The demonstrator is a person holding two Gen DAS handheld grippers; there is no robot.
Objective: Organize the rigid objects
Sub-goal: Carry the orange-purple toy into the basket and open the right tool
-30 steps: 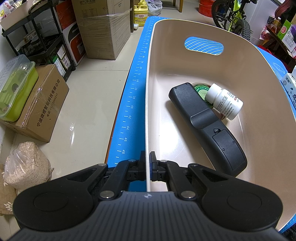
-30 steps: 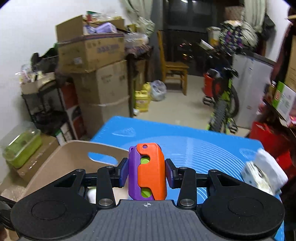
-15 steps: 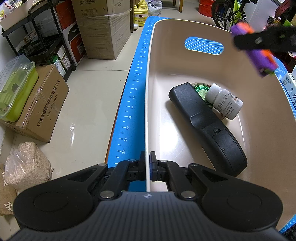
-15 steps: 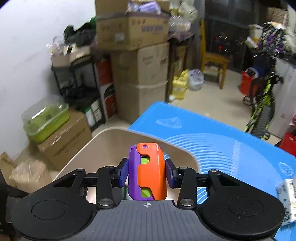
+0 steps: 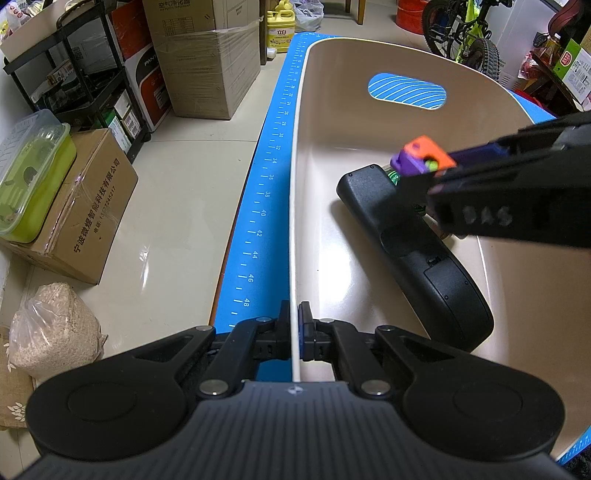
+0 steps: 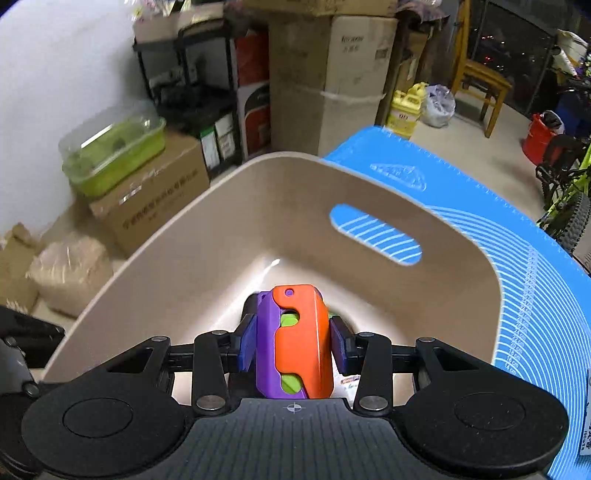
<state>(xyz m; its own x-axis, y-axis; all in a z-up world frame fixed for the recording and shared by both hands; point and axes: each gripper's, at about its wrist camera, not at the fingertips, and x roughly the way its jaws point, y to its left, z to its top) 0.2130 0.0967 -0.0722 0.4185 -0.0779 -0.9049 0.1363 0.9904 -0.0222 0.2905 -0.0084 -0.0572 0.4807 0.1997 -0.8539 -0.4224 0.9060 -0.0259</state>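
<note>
A beige bin (image 5: 369,122) stands on a blue mat (image 5: 258,206). My left gripper (image 5: 294,332) is shut on the bin's near left rim. In the bin lie a black remote (image 5: 443,280) and a green-lidded tin (image 5: 394,176), mostly hidden. My right gripper (image 6: 293,345) is shut on an orange and purple toy (image 6: 295,343) and holds it above the bin's inside. In the left wrist view the toy (image 5: 421,157) hangs over the remote's far end. The bin's rim (image 6: 207,195) shows in the right wrist view.
Cardboard boxes (image 5: 207,62), a black shelf (image 5: 85,85), a green lidded container (image 5: 29,173) and a bag of grain (image 5: 51,332) stand on the floor to the left. A bicycle (image 5: 469,33) and a yellow jug (image 5: 280,29) stand beyond the mat.
My right gripper has moved left and down with the toy, from over the mat to above the bin's inside. It now hides the white bottle. The left gripper has not moved.
</note>
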